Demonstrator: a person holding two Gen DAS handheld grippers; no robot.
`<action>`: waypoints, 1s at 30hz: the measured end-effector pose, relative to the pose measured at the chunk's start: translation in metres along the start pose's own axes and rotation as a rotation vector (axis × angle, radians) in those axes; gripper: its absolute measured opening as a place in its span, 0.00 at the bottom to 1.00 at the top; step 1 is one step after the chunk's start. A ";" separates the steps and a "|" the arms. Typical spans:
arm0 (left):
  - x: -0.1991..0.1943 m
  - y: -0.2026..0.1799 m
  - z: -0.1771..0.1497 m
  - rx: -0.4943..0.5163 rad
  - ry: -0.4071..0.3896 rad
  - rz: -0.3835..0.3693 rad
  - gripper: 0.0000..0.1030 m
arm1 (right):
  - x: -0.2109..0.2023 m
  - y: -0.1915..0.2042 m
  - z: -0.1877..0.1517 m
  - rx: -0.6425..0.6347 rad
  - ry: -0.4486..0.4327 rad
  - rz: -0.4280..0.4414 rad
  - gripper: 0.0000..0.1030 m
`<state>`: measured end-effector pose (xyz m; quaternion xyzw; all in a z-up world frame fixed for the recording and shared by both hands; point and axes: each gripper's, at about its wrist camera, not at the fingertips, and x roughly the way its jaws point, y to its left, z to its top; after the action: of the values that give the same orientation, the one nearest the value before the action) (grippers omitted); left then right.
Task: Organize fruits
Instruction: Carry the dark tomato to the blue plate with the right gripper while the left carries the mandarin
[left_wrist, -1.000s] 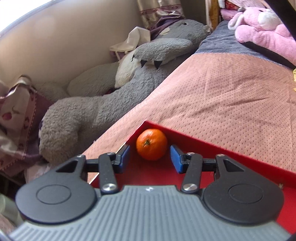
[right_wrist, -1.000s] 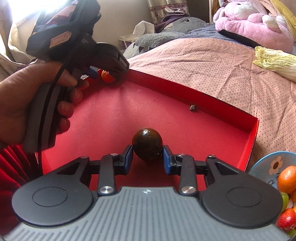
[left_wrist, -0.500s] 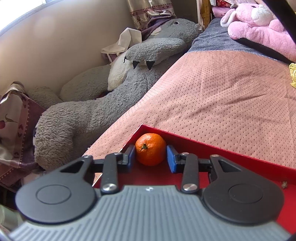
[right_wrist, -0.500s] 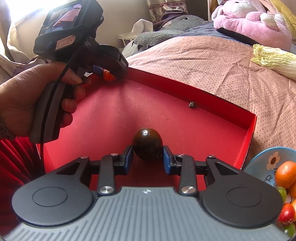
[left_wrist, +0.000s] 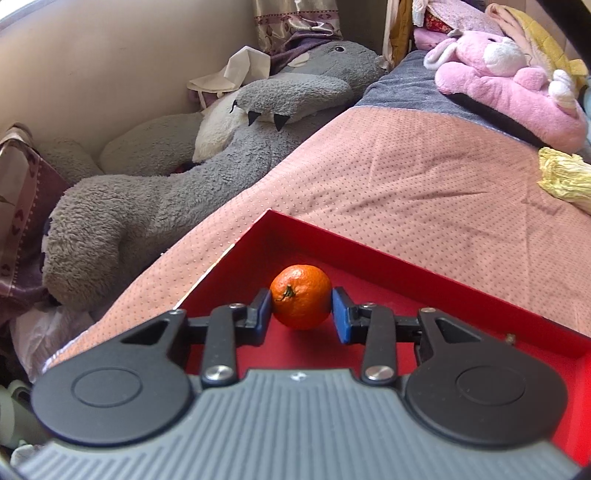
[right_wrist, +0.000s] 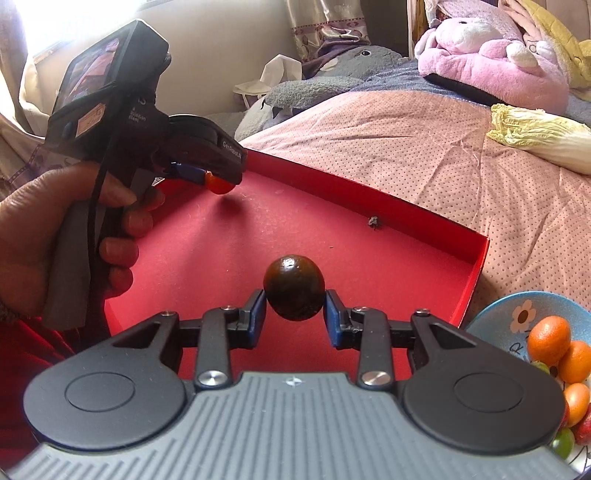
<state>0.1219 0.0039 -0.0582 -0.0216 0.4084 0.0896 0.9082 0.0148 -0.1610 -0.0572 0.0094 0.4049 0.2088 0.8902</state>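
Note:
My left gripper (left_wrist: 301, 308) is shut on an orange tangerine (left_wrist: 301, 297) and holds it lifted above the far left corner of a red tray (left_wrist: 461, 295). In the right wrist view the left gripper (right_wrist: 218, 181) shows with the tangerine (right_wrist: 220, 185) raised clear of the tray floor, its shadow below. My right gripper (right_wrist: 294, 301) is shut on a dark brown round fruit (right_wrist: 294, 291), held over the middle of the red tray (right_wrist: 406, 214).
A blue flowered bowl (right_wrist: 513, 314) with oranges and several other fruits stands right of the tray. A cabbage (right_wrist: 546, 136), a pink plush toy (right_wrist: 491, 70) and a grey plush toy (left_wrist: 177, 199) lie on and beside the pink bedspread. A small dark speck (right_wrist: 373, 221) lies in the tray.
My left gripper closed on the tangerine and lifted it off the tray corner. My right gripper rose a little with the dark fruit still held.

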 end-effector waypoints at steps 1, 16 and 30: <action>-0.003 -0.002 -0.002 0.006 -0.005 -0.006 0.37 | -0.002 0.001 -0.001 0.000 -0.002 -0.001 0.38; -0.039 -0.016 -0.034 0.060 -0.038 -0.066 0.37 | -0.037 0.007 -0.013 -0.008 -0.038 -0.038 0.38; -0.075 -0.026 -0.058 0.101 -0.093 -0.121 0.38 | -0.062 0.020 -0.021 -0.038 -0.057 -0.065 0.38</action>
<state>0.0351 -0.0389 -0.0422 0.0036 0.3676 0.0148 0.9299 -0.0445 -0.1692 -0.0231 -0.0148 0.3753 0.1872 0.9077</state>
